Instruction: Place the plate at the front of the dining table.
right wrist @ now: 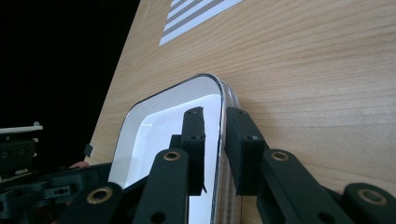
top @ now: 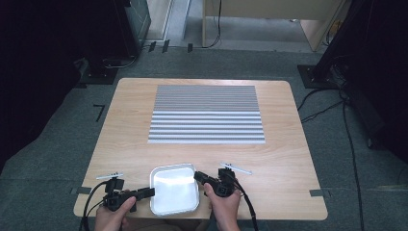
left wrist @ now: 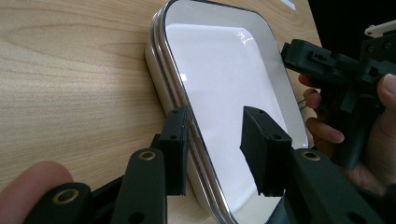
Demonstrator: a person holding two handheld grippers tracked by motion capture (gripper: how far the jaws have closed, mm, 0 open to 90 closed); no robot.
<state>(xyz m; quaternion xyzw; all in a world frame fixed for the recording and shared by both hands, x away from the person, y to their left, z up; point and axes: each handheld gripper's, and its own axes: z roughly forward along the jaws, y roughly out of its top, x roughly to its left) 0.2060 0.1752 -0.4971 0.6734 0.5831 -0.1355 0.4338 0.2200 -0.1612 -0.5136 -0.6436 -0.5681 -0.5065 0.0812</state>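
Note:
A white, shallow, rounded-square tray (top: 174, 210) sits at the table's near edge; its side looks layered, like a stack. My left gripper (top: 152, 192) is at its left rim. In the left gripper view the jaws (left wrist: 217, 140) stand wide apart and straddle the tray's rim (left wrist: 224, 60), one jaw outside and one over the inside. My right gripper (top: 197, 177) is at the tray's far right corner. In the right gripper view the gripper (right wrist: 215, 126) is narrowed onto the rim of the tray (right wrist: 154, 135), with one jaw inside and one outside.
A grey-and-white striped mat (top: 207, 113) covers the middle and far part of the wooden table (top: 288, 159). The tray lies close to the table's near edge. Carpet with cables and dark stands surrounds the table.

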